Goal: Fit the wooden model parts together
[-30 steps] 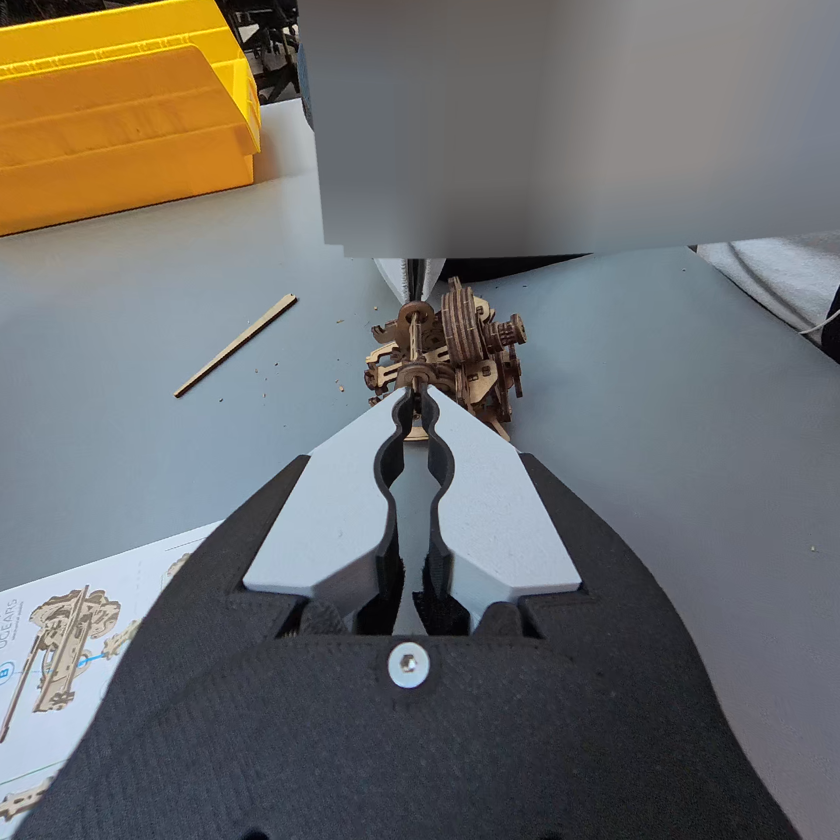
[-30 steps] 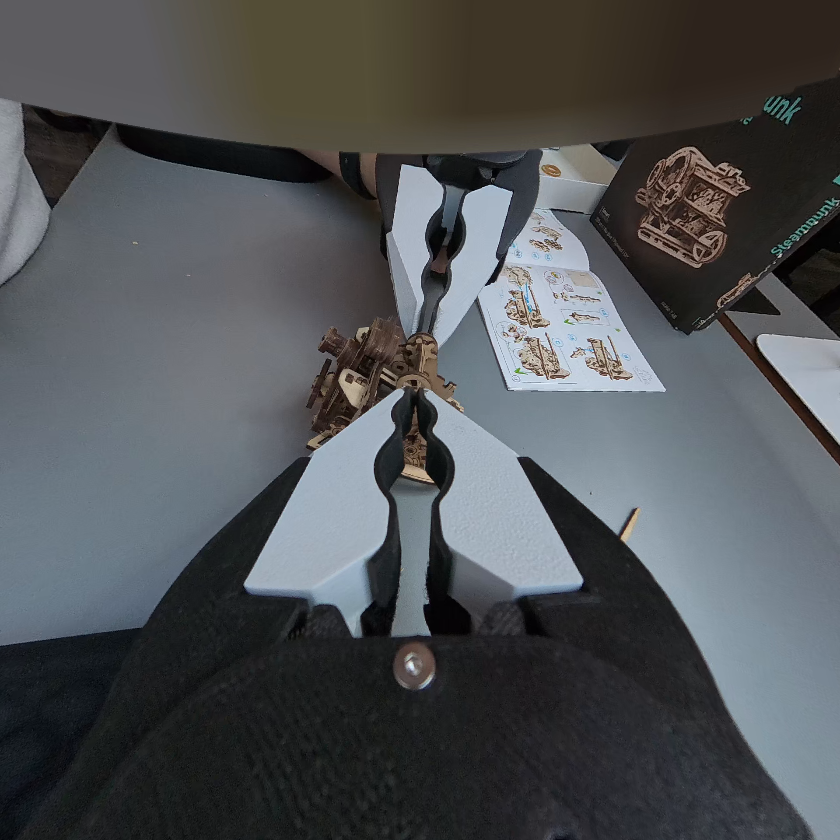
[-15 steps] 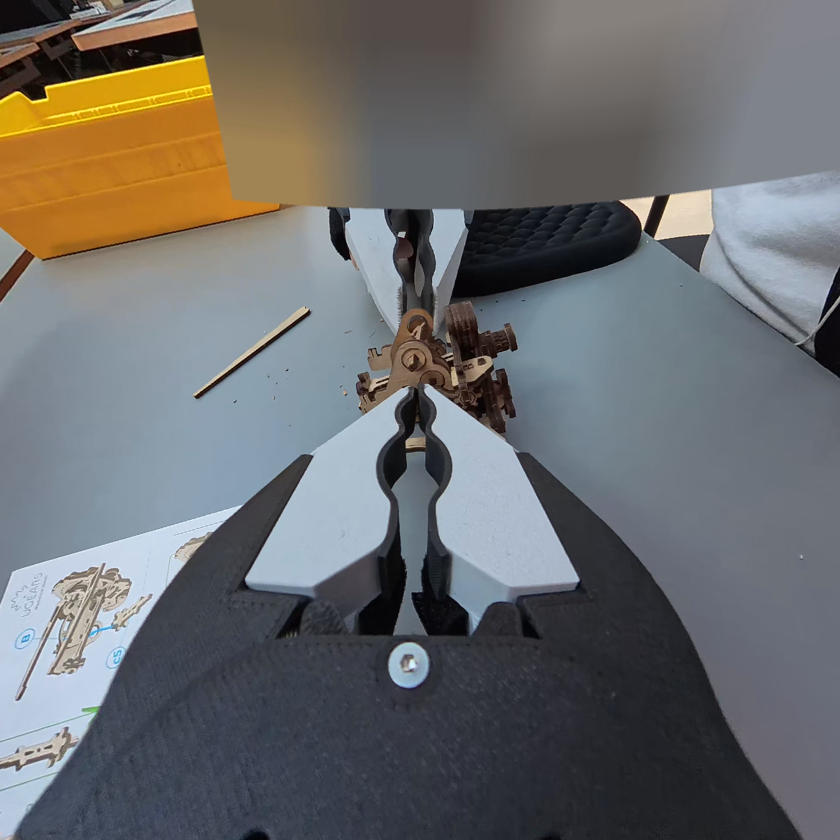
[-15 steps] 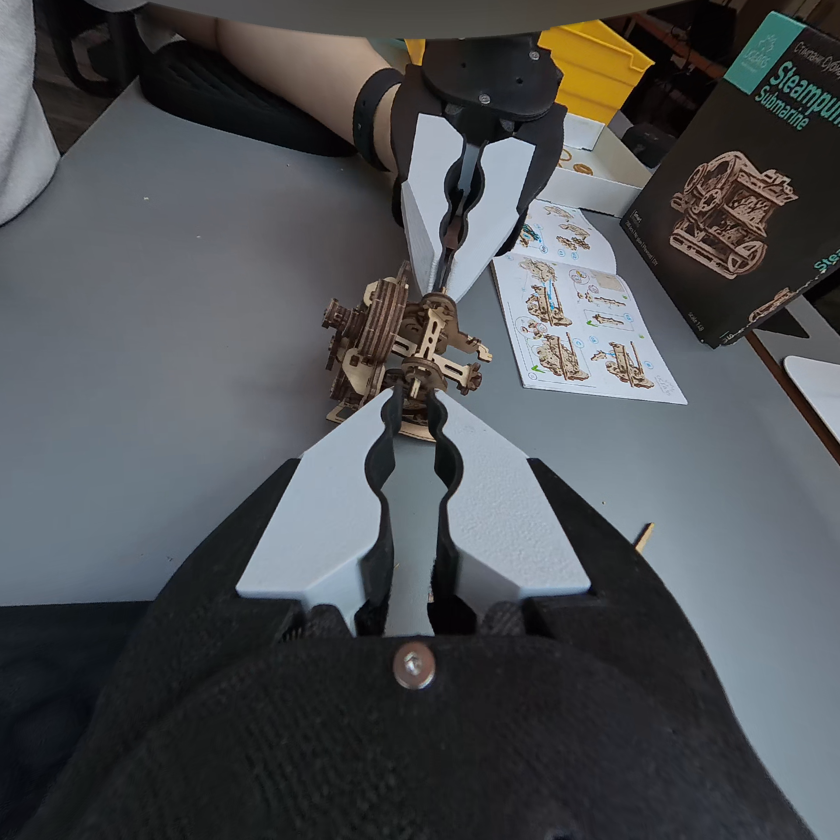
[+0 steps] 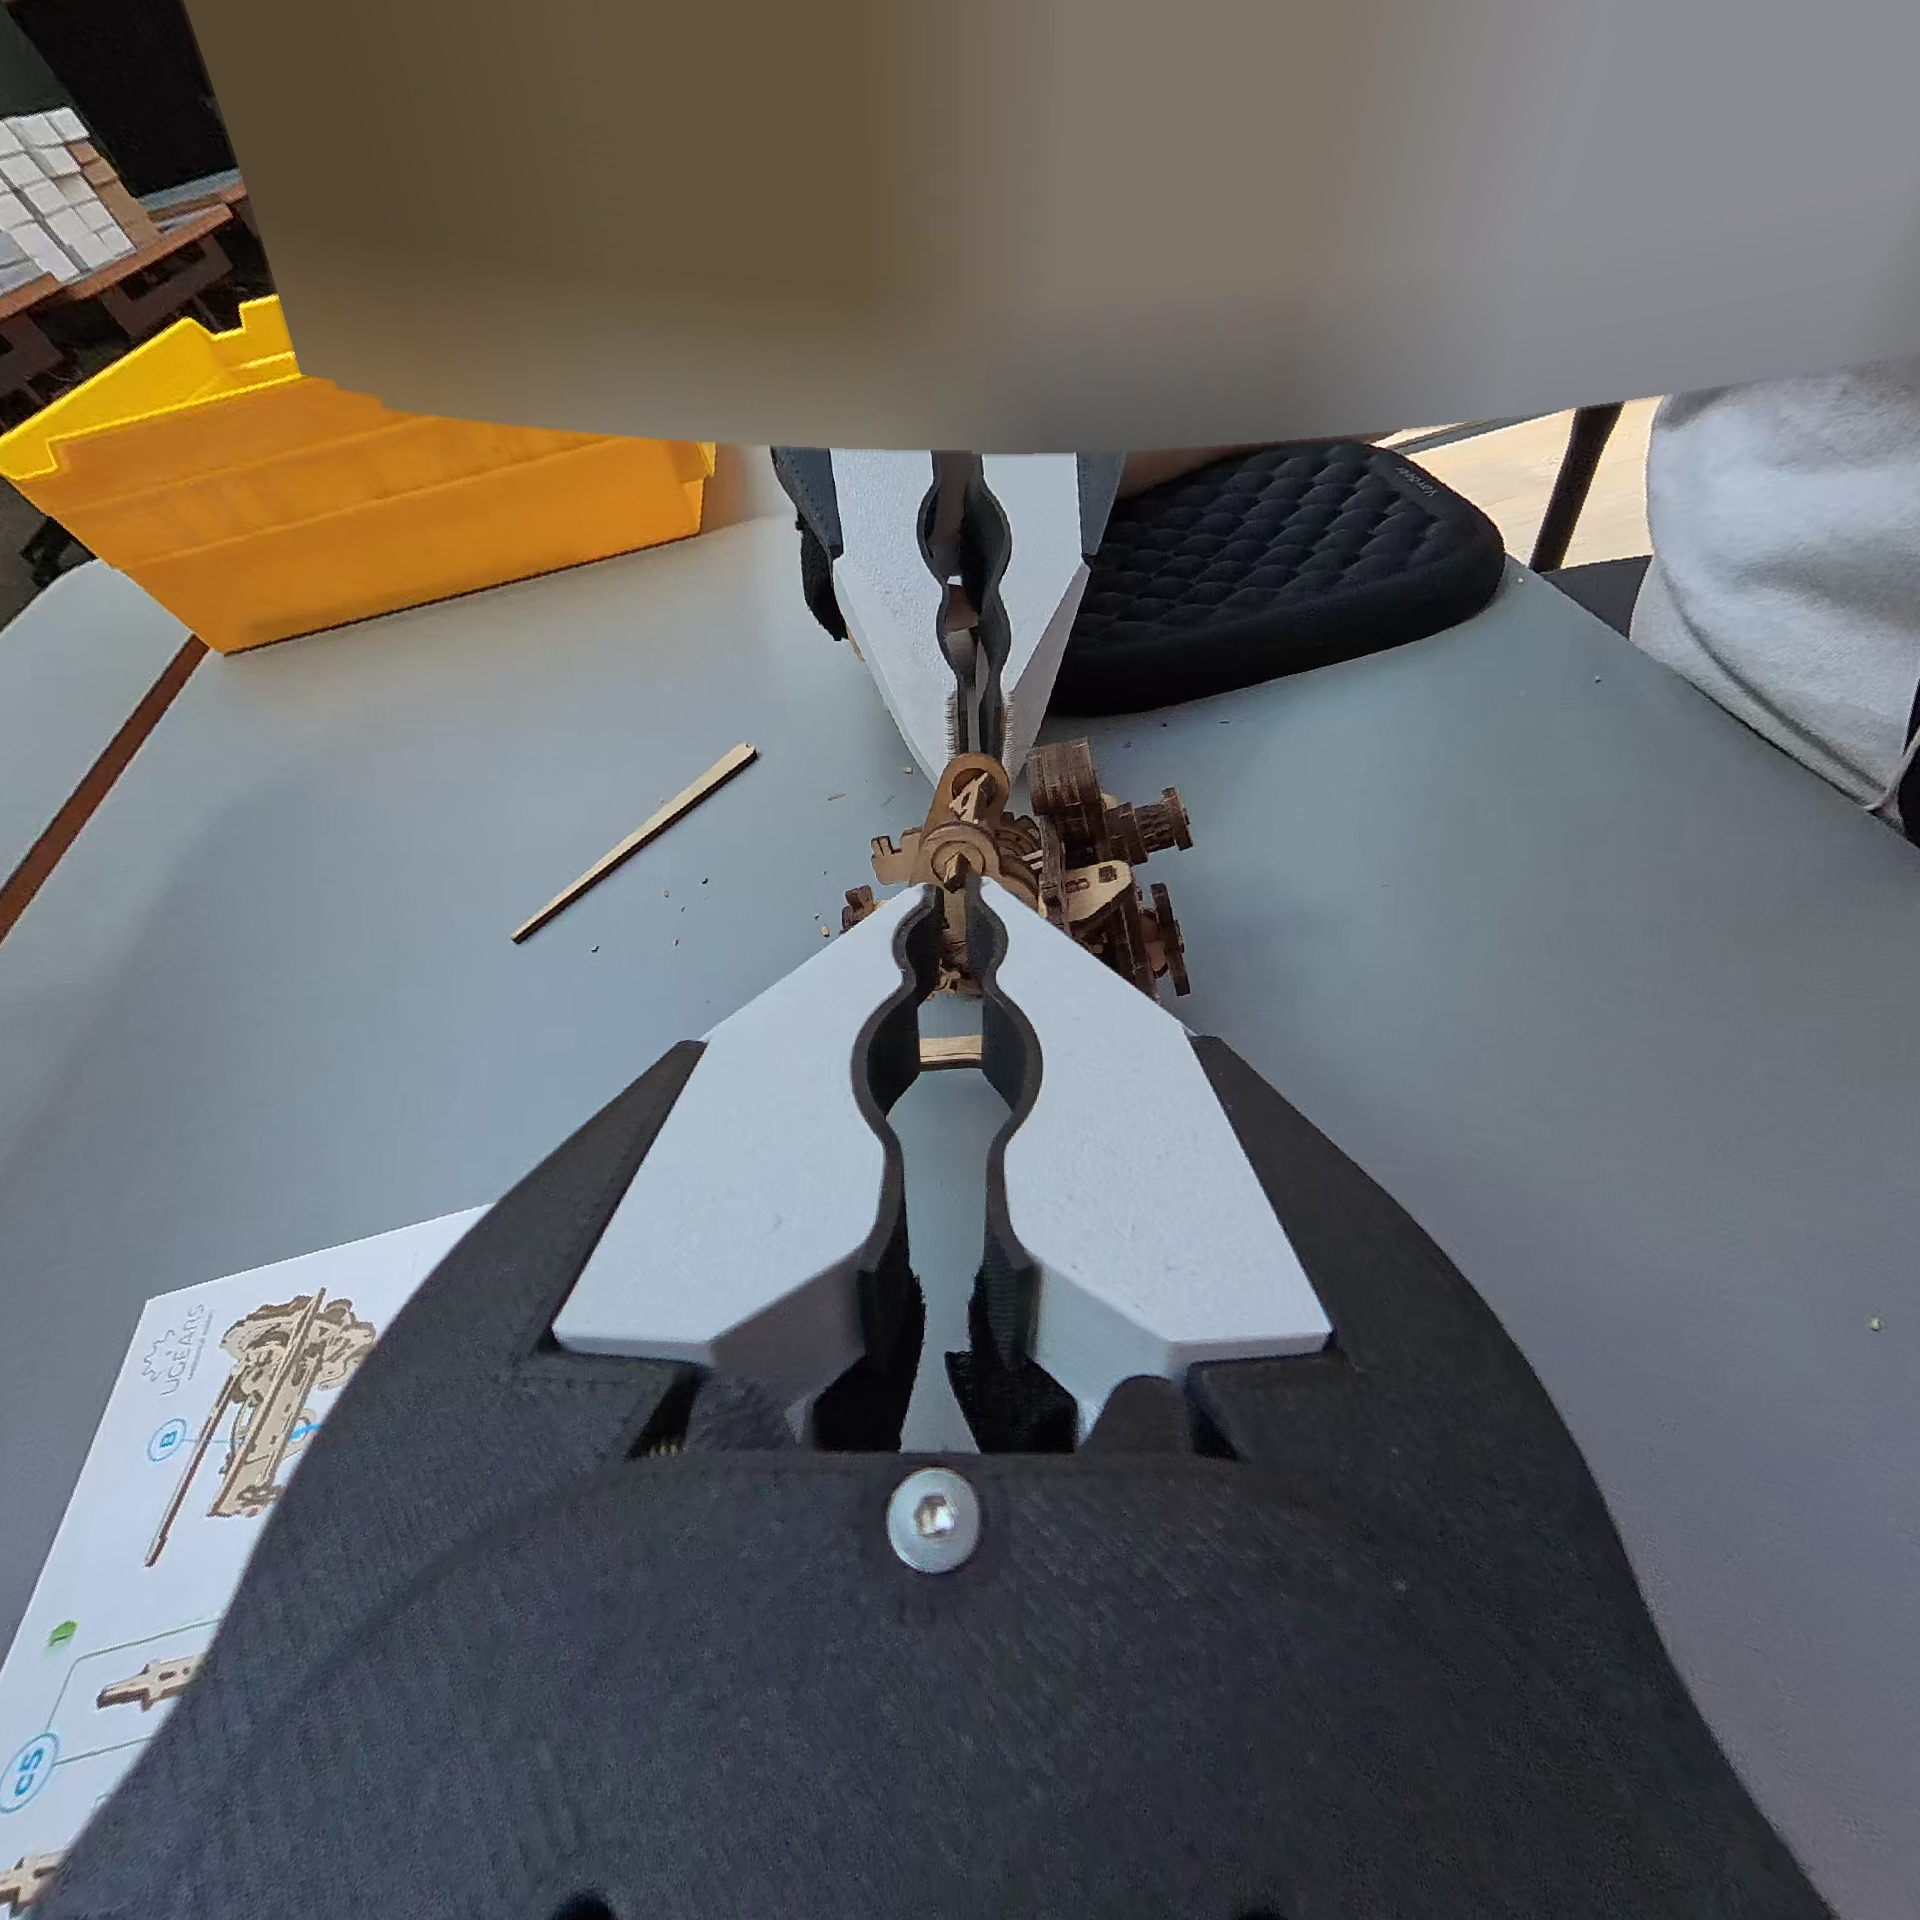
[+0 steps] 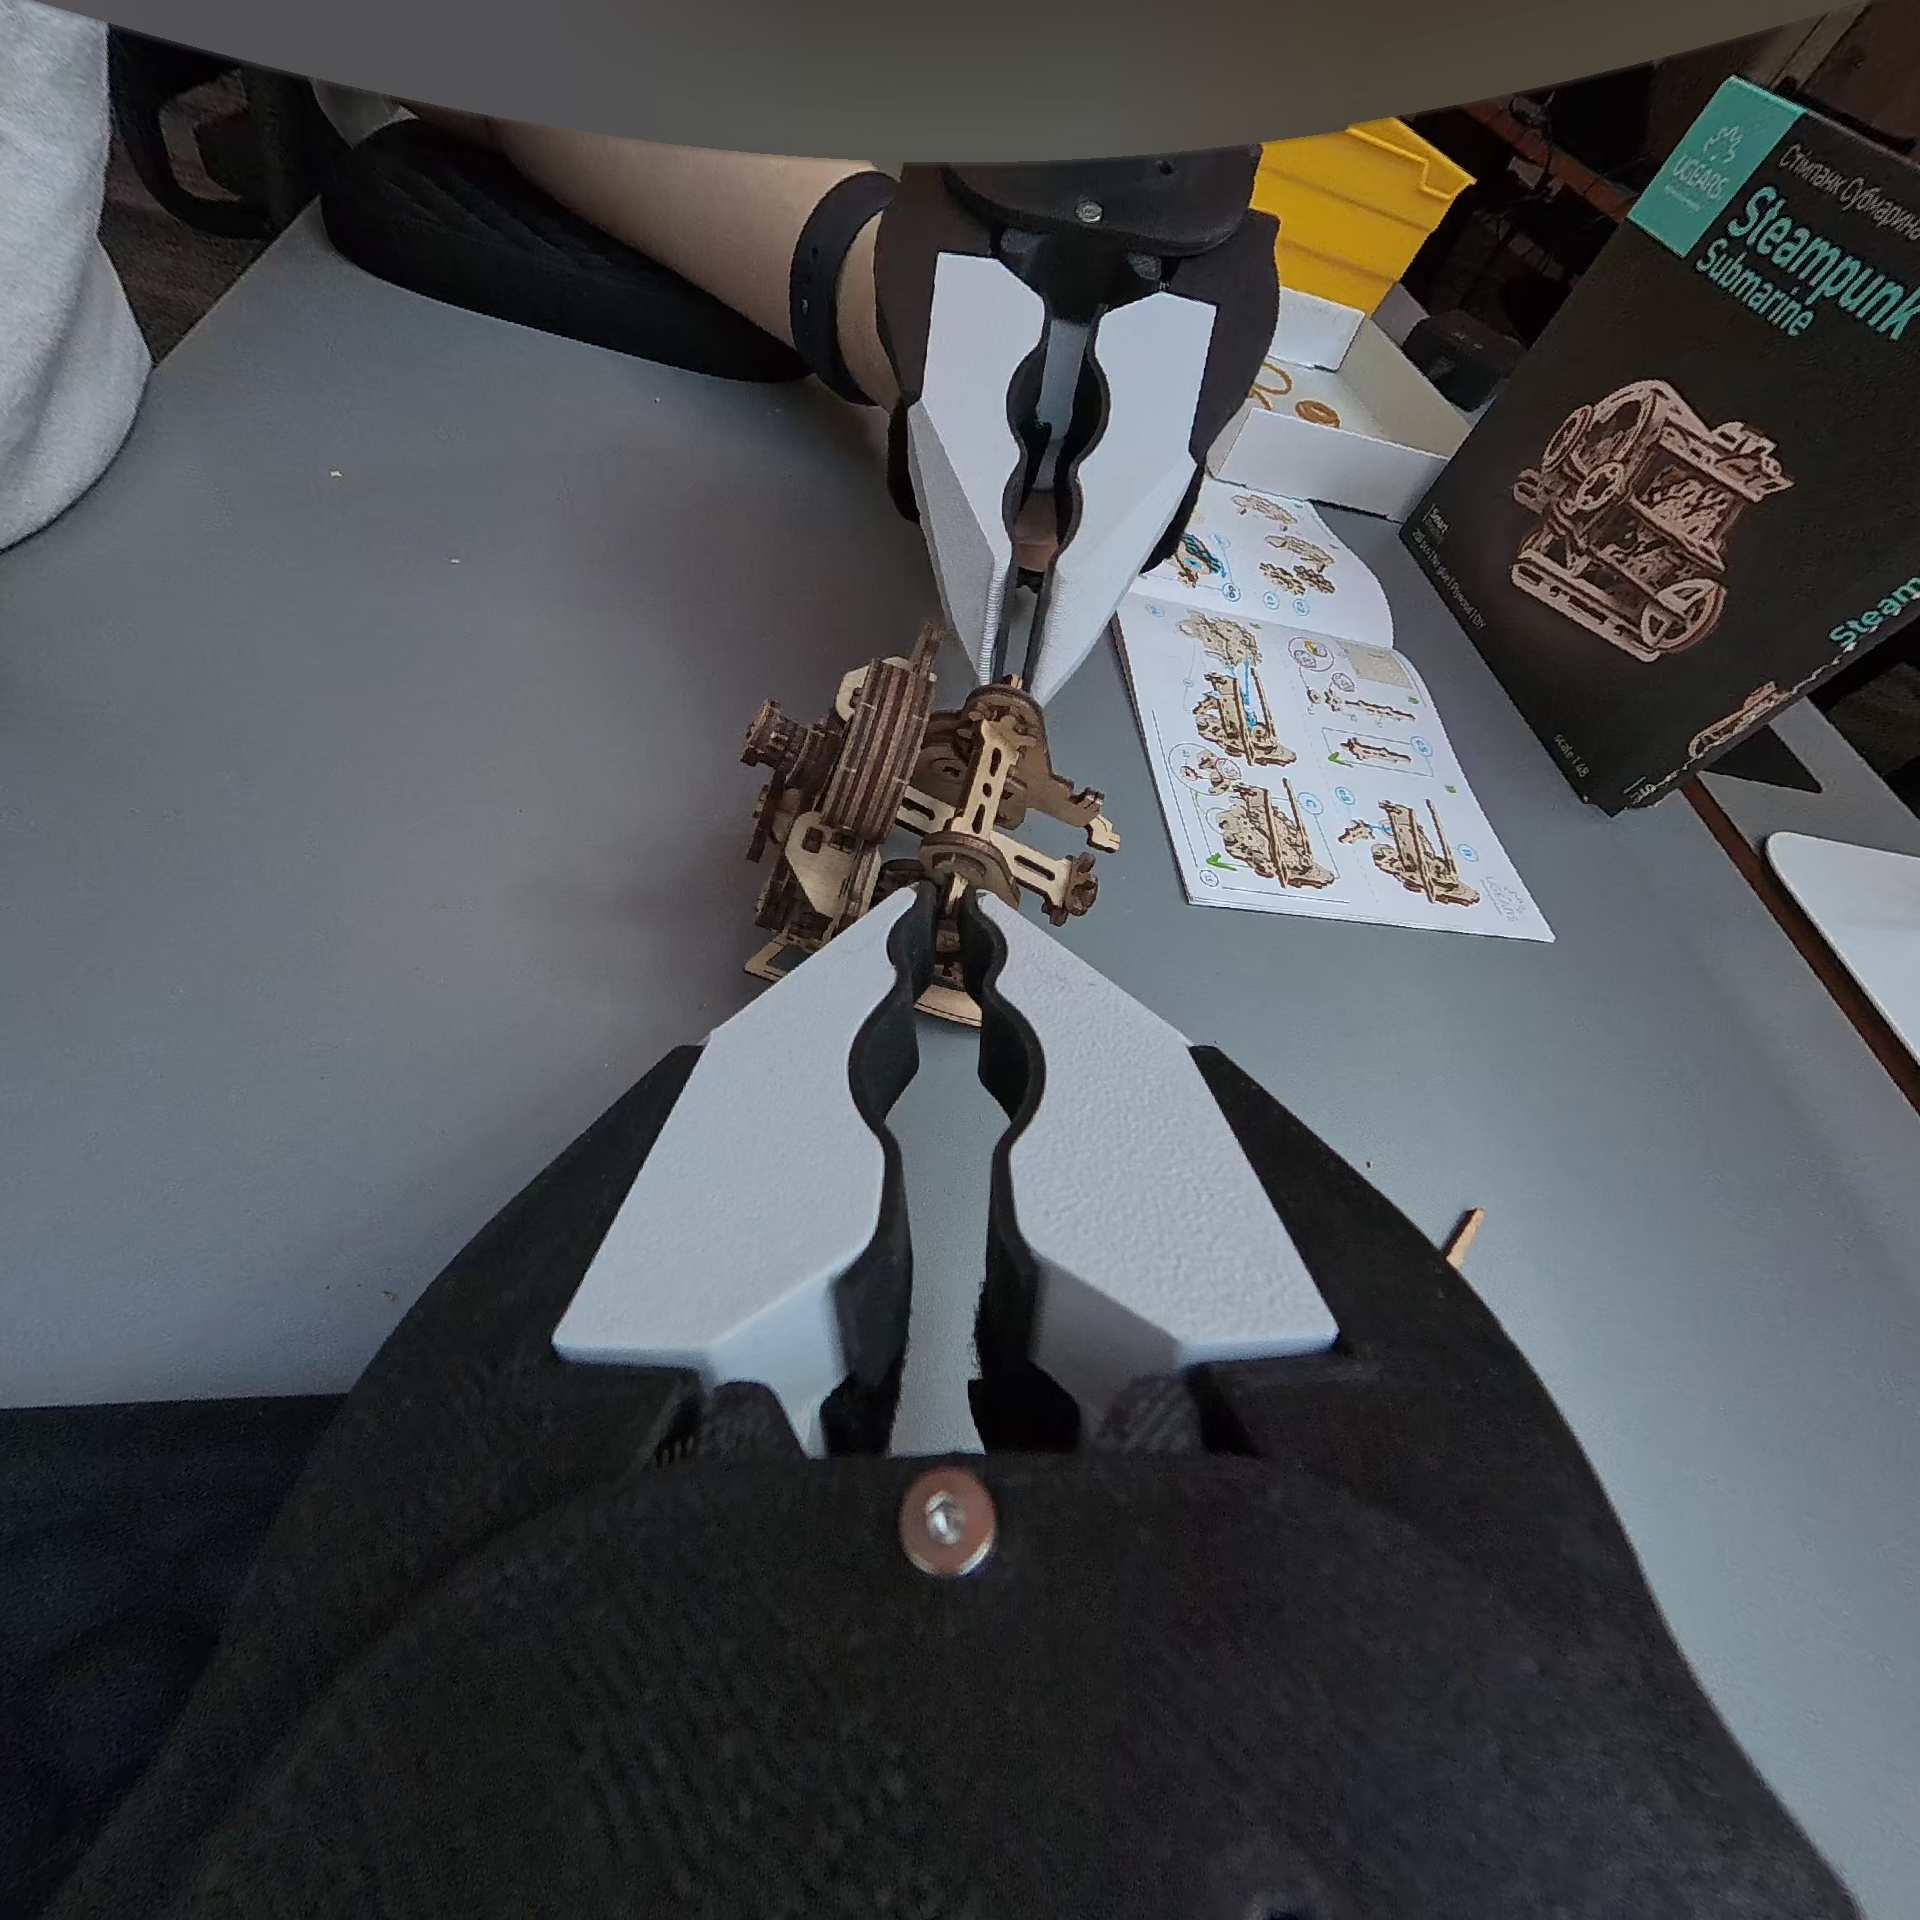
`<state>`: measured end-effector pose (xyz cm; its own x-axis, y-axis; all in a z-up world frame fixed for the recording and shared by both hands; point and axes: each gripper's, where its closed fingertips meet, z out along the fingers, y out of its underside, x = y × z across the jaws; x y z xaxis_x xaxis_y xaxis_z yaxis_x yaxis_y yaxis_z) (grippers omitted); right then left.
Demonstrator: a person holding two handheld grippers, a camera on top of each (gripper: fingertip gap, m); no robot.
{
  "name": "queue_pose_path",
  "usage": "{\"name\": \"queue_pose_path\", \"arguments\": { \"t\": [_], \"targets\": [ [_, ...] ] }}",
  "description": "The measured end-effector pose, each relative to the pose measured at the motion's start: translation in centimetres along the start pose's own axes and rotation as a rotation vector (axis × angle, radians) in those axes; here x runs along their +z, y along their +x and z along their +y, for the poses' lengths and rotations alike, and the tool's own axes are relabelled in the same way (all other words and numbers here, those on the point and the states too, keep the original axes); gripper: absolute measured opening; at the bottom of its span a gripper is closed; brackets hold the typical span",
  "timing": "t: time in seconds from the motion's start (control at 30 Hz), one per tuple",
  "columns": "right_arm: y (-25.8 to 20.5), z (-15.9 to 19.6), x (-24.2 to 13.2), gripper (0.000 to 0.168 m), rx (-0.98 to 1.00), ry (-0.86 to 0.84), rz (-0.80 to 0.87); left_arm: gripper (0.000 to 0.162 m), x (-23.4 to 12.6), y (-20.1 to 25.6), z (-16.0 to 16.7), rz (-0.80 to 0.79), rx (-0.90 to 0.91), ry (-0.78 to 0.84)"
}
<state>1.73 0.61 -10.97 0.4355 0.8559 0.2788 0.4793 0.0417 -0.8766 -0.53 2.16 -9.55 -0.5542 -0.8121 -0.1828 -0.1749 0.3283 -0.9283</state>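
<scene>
A small wooden model point(image 6: 883, 790) of gears, a layered wheel and a cross-shaped arm sits at the middle of the grey table point(image 6: 416, 831). My right gripper point(image 6: 940, 899) is shut on a thin axle below the round hub on the near side. My left gripper point(image 6: 1013, 670) comes in from the far side and is shut on the other hub end. In the left wrist view the left gripper point(image 5: 951, 894) pinches the hub of the model point(image 5: 1101, 862), and the right gripper point(image 5: 971, 738) faces it. I cannot tell whether the model's base touches the table.
A yellow bin point(image 5: 364, 520), a loose wooden stick point(image 5: 634, 842) and a black cushion point(image 5: 1268, 561) lie beyond the model. An open instruction booklet point(image 6: 1320, 748), a black product box point(image 6: 1683, 447) and a white tray point(image 6: 1340, 436) lie beside it. A person's forearm point(image 6: 675, 229) rests behind. My hands' fingertips stand some 4 cm from each other. The loose wooden stick point(image 5: 634, 842) is about equally far from each gripper, around 15 cm.
Both grippers have stayed pinched at the model's hub. Both cameras have risen and tilted, so more of the far table shows. The model's cross arm has turned a little.
</scene>
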Motion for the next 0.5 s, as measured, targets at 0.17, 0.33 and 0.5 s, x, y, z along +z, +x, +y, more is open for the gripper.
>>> {"name": "queue_pose_path", "arguments": {
  "t": [0.17, 0.33, 0.5],
  "targets": [
    [-0.09, -0.05, 0.07, 0.002, 0.038, 0.009, -0.025, 0.001, 0.1, 0.31, -0.13, 0.014, 0.016, 0.006],
    [-0.28, -0.22, 0.14, 0.001, 0.169, 0.033, -0.089, 0.008, 0.1, 0.47, -0.04, 0.042, -0.025, 0.008],
    [-0.29, -0.37, 0.03, 0.002, 0.234, 0.054, -0.125, 0.004, 0.23, 0.65, -0.05, 0.037, 0.01, 0.008]
  ]
}}
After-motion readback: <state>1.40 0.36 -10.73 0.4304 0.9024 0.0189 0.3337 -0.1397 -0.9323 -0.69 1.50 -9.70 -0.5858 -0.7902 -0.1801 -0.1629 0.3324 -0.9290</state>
